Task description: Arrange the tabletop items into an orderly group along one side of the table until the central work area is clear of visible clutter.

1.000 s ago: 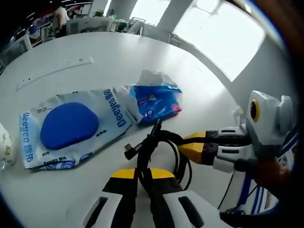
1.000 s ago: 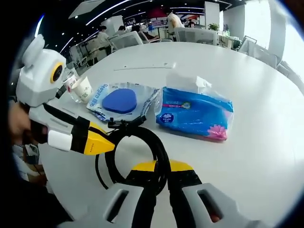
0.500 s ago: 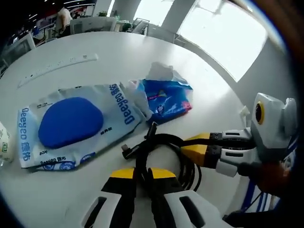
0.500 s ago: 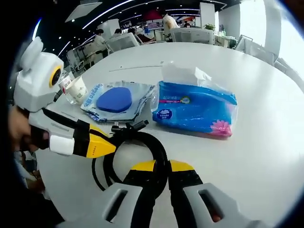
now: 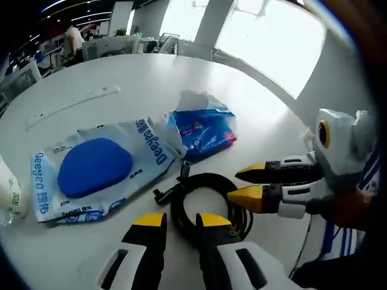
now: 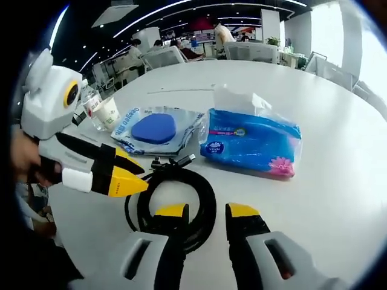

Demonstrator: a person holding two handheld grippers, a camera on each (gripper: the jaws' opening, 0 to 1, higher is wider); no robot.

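Note:
A black coiled cable (image 5: 205, 179) lies flat on the white table (image 5: 127, 72), just in front of both grippers. My left gripper (image 5: 181, 220) is open, its yellow tips on either side of the coil's near edge. From the right of the left gripper view comes my right gripper (image 5: 243, 184), also open and level with the coil. In the right gripper view the cable (image 6: 207, 194) lies between my right gripper's (image 6: 207, 211) spread tips, with the left gripper (image 6: 136, 176) open beside it. Behind the coil are a Deegeo wet-wipe pack (image 5: 97, 169) (image 6: 154, 128) and a blue tissue pack (image 5: 202, 128) (image 6: 251, 142).
A white power strip (image 5: 72, 106) lies farther back on the table. A paper cup (image 6: 109, 112) and a bottle (image 6: 91, 104) stand left of the wipes; the cup (image 5: 9, 194) is at the left edge. Chairs, desks and people fill the room behind.
Both grippers have gone from shut on the cable to open. The coil has dropped flat onto the table. Both views have shifted slightly.

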